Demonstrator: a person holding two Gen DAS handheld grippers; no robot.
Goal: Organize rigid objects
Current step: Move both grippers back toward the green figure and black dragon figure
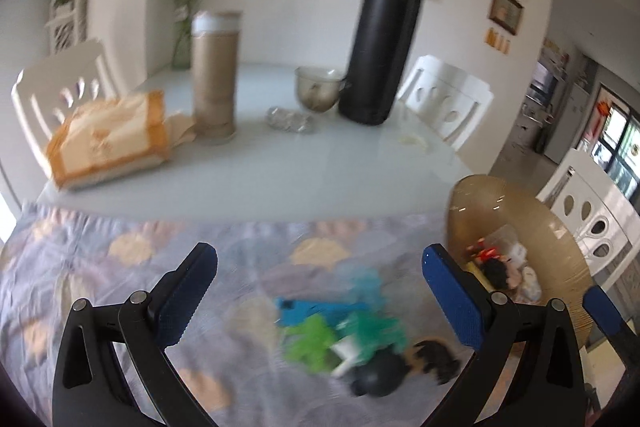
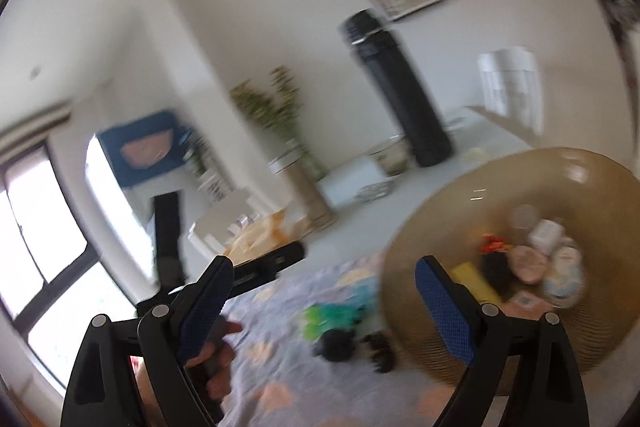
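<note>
Desk [image 1: 280,163] had a patterned cloth [image 1: 100,267] up front, brown bowl [image 1: 568,267] of odds and ends at its right, blurry toy pile [image 1: 344,331] beside it. I had both left gripper [image 1: 320,291] and right gripper [image 2: 324,303] jaws released, nothing held.

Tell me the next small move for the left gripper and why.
Probably lower the left gripper, open and empty, onto the pile of small toys on the patterned cloth and close on one. The brown bowl beside the pile already holds similar small items, so the loose ones likely go there. Blur hides which piece is easiest to grasp.
</note>
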